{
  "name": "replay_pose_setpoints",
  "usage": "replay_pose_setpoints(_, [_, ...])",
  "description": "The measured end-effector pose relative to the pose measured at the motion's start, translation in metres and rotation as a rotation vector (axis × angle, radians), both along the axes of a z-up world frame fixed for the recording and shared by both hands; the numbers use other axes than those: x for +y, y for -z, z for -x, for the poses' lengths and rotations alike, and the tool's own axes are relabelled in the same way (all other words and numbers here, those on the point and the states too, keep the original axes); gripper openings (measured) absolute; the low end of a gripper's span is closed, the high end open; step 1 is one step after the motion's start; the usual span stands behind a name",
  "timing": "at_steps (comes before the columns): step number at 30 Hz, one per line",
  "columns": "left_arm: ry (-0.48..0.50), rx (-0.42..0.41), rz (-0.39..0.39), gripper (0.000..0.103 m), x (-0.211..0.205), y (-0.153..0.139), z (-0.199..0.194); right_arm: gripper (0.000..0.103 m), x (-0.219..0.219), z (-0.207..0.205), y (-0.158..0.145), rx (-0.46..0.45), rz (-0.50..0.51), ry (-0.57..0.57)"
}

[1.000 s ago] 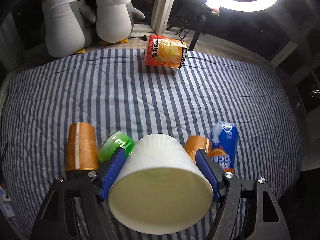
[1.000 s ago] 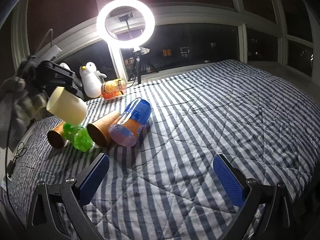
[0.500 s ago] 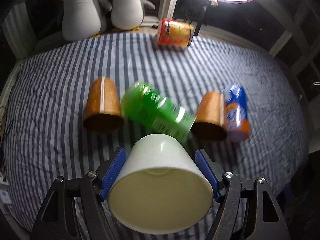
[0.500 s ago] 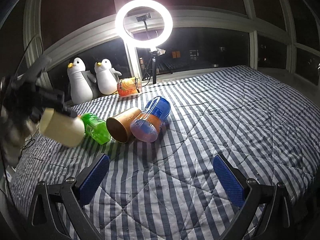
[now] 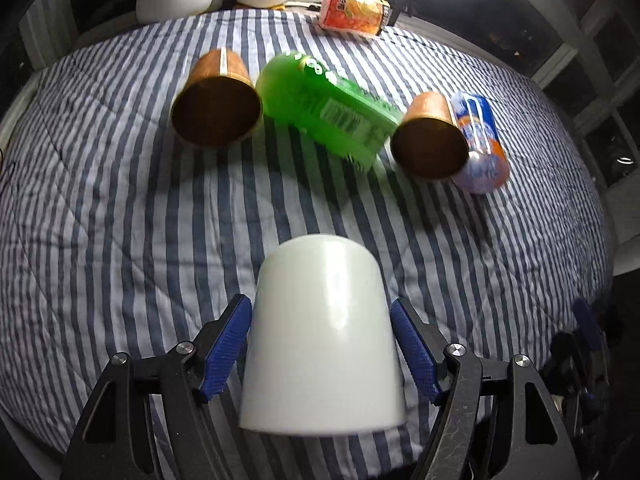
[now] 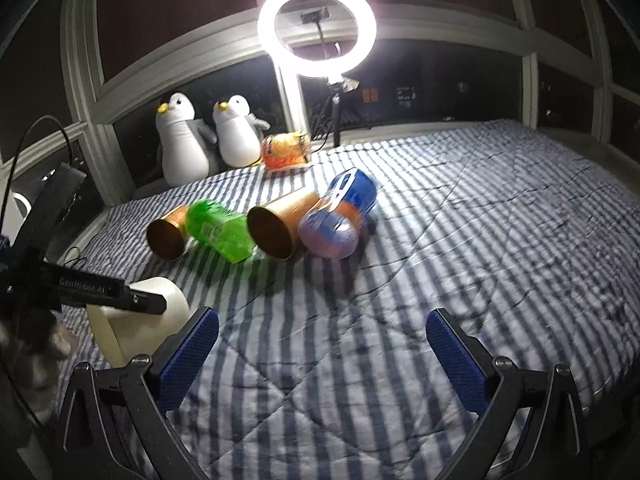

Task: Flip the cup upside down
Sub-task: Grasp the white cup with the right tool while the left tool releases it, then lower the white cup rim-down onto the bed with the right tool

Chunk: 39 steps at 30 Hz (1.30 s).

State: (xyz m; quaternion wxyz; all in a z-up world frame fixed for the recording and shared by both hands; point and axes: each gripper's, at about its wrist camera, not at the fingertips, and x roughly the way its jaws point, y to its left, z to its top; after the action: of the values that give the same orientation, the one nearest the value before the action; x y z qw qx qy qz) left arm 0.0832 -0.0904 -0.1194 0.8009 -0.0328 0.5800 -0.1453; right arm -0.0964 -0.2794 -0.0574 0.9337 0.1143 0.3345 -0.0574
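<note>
White cup (image 5: 324,344) clamped in left claw (image 5: 320,344), base forward; right claw (image 6: 322,350) wide, empty

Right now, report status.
Left gripper shut on white cup, mouth toward camera. Right gripper open, holding nothing. Nothing between cup and bedspread.

Black gripper (image 5: 320,344) frames, blue textured pads (image 5: 224,346), silver screws.

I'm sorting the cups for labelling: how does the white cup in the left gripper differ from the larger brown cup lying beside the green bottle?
The plain white paper cup sits between the left gripper fingers, closed base up; the brown paper cup lies on its side on the striped bedspread, untouched, dark mouth facing the camera. Both are tapered, with nothing visible inside.
</note>
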Motion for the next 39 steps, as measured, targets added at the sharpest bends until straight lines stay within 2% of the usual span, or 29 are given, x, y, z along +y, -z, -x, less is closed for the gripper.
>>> replay_pose_setpoints(6, [0.012,-0.017,0.048,0.074,0.012,-0.002,0.015,0.103,0.007,-0.017,0.015,0.095,-0.138,-0.074])
replay_pose_setpoints(10, [0.016,-0.082,0.071,0.076,0.029,-0.022,0.03,0.103,0.009,-0.04,0.028,0.207,-0.294,-0.151])
replay_pose_setpoints(12, [0.007,-0.127,0.08,0.082,0.043,-0.034,0.041,0.103,0.015,-0.057,0.033,0.275,-0.365,-0.204])
replay_pose_setpoints(14, [-0.015,-0.173,0.078,0.083,0.064,-0.043,0.057,0.103,0.025,-0.071,0.037,0.332,-0.412,-0.258])
replay_pose_setpoints(19, [-0.1,-0.224,0.035,0.083,0.111,-0.047,0.088,0.102,0.058,-0.111,0.041,0.464,-0.442,-0.379])
replay_pose_setpoints(23, [-0.149,-0.24,0.002,0.083,0.141,-0.042,0.109,0.102,0.069,-0.135,0.055,0.562,-0.536,-0.383])
replay_pose_setpoints(26, [-0.174,-0.234,0.002,0.083,0.155,-0.037,0.114,0.1,0.077,-0.145,0.063,0.603,-0.567,-0.377])
replay_pose_setpoints(33, [-0.206,-0.209,0.023,0.083,0.157,-0.023,0.112,0.095,0.086,-0.16,0.073,0.662,-0.608,-0.382])
replay_pose_setpoints(39, [-0.21,-0.219,0.03,0.083,0.153,-0.025,0.111,0.089,0.085,-0.171,0.084,0.703,-0.642,-0.384])
